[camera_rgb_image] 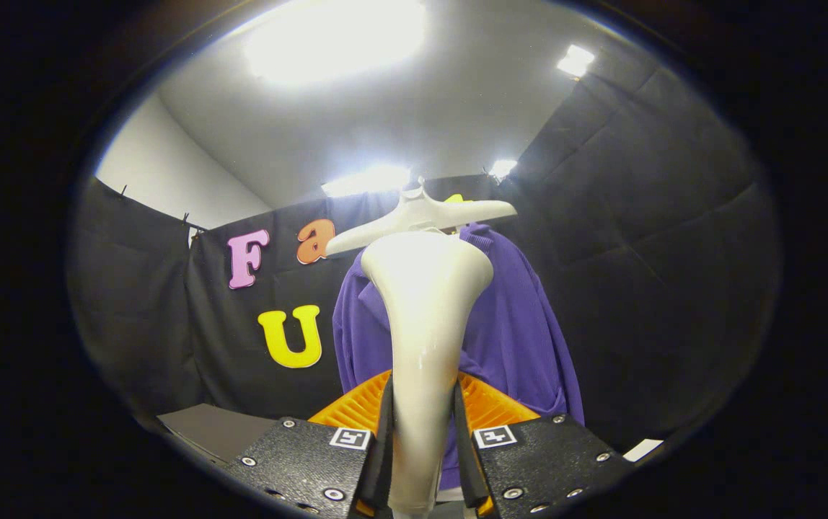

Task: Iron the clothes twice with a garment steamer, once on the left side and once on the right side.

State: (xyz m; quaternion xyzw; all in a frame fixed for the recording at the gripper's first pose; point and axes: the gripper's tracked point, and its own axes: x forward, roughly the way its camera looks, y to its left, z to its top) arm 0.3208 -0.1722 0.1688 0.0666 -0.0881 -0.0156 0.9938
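Garment steamer (425,317), one, clamped in tool (423,447), one purple garment (515,331) beyond

Hand-held gripper (423,432) with two matte textured blocks flanking the jaws, each block carrying a small square black-and-white marker tag near its inner top corner, round silver screw heads dotted along block edges, ribbed ridged surfaces behind the blocks

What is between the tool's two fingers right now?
In the gripper view, the white garment steamer sits clamped between the tool's fingers, its head raised before the purple garment.
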